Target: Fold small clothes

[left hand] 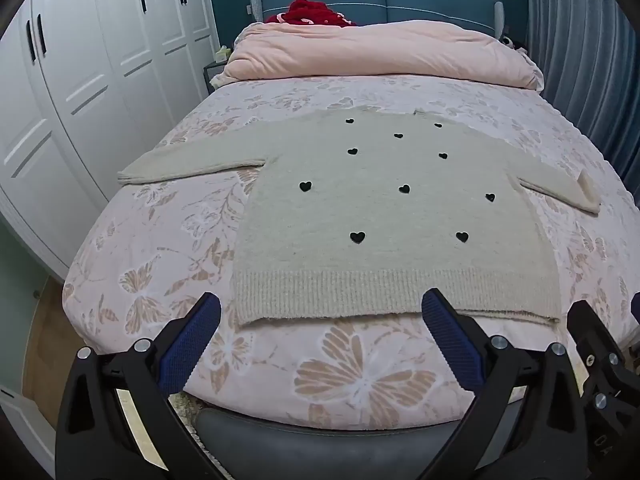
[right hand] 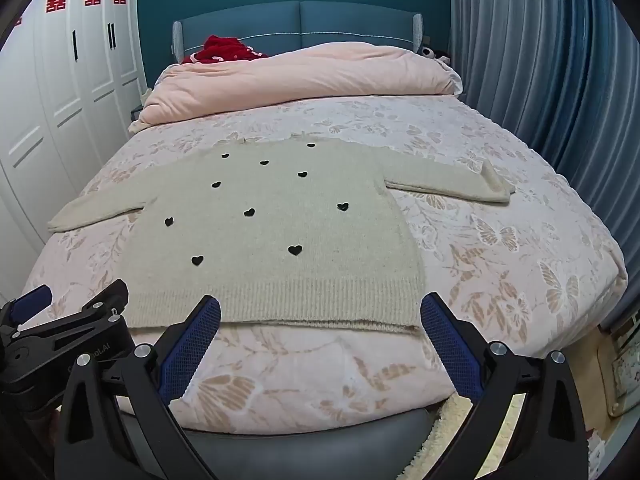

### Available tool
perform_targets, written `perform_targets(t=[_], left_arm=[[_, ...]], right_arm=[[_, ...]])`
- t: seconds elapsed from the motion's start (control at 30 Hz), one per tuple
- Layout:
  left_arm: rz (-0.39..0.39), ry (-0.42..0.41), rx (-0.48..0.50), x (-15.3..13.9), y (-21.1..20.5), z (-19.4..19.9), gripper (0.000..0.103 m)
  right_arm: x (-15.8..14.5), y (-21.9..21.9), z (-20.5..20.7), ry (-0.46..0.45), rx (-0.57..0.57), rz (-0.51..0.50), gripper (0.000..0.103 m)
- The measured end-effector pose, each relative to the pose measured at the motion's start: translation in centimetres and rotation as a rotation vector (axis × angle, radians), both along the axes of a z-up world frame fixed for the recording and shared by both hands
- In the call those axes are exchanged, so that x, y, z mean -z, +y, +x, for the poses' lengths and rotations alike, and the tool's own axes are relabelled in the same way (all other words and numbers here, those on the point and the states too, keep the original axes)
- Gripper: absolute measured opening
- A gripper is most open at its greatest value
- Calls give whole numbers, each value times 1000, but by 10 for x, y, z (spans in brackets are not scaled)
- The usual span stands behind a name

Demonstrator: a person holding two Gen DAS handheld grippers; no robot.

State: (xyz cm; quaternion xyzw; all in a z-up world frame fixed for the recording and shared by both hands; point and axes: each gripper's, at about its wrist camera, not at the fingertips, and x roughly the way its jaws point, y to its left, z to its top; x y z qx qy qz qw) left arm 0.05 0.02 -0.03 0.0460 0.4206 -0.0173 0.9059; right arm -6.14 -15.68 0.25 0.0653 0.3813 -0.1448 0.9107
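The sweater [left hand: 384, 216] lay flat and face-up on the bed [left hand: 168, 240], its ribbed hem [left hand: 360, 292] toward us and its collar toward the quilt [left hand: 380, 52] at the far end. Its long axis ran straight away from our fingers, with the two sleeves spread out to either side; the right sleeve's cuff [right hand: 494, 182] was turned back on itself.

We held both tools tilted down over the near edge of the bed. Our left gripper [left hand: 320, 312] stood wide with nothing between its pads, framing the left half of the hem. Our right gripper [right hand: 320, 314] was equally wide and empty, bracketing the hem's right part and its corner. Neither touched the knit. Each hand was nearer its own sleeve, so we judged neither had to cross over.

We counted one sweater, two sleeves, ten black hearts [left hand: 357, 237] and two grippers.
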Motion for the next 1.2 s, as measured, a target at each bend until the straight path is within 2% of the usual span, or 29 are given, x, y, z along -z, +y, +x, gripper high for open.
perform_targets(t=[0.27, 1.2], left_arm=[[20, -31, 21, -2, -8, -5, 98], [28, -50, 21, -11, -8, -6, 98]], right_arm=[[0, 1, 0, -1, -1, 7, 98], [-1, 0, 0, -3, 1, 6, 98]])
